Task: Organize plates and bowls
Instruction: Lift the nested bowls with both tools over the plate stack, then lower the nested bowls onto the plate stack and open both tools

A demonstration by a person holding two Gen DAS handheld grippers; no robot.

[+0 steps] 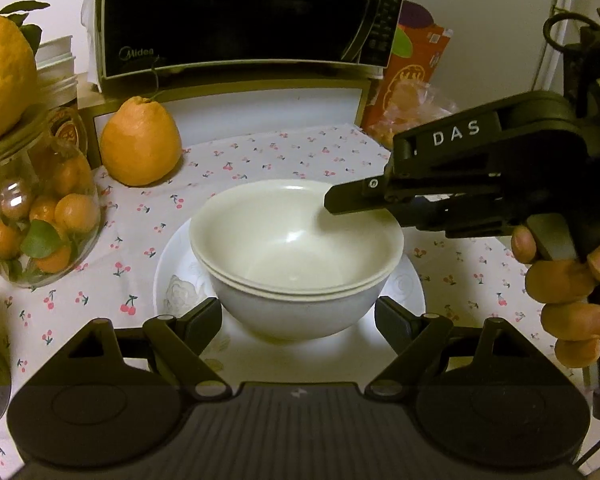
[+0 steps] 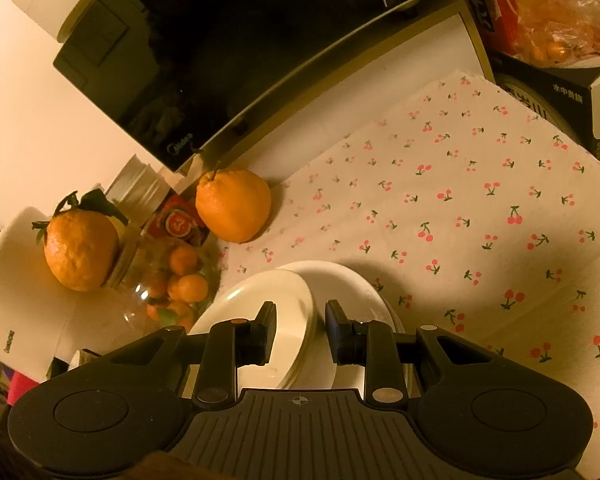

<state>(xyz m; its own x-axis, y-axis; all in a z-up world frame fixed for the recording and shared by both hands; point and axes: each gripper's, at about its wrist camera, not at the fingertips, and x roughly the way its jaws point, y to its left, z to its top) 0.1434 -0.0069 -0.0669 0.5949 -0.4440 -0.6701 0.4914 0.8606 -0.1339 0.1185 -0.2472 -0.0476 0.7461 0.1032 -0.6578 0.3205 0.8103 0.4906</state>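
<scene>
Two bowls [image 1: 296, 248] already sit nested on the plate [image 1: 172, 276] on the cherry-print cloth [image 1: 260, 152], the right gripper [image 2: 300, 330] pinching the upper bowl's rim, the left gripper [image 1: 298, 316] spread wide around the lower bowl, so stacking looks nearly finished

Home kitchen: microwave [image 1: 244, 16], cherry-print tablecloth [image 2: 480, 208], oranges

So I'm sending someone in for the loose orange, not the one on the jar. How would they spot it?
Find the black microwave at the back. Just below its left corner, on the cherry-print cloth, sits a large orange. Unlike the one on the jar, it rests directly on the cloth and has no leaves.
</scene>
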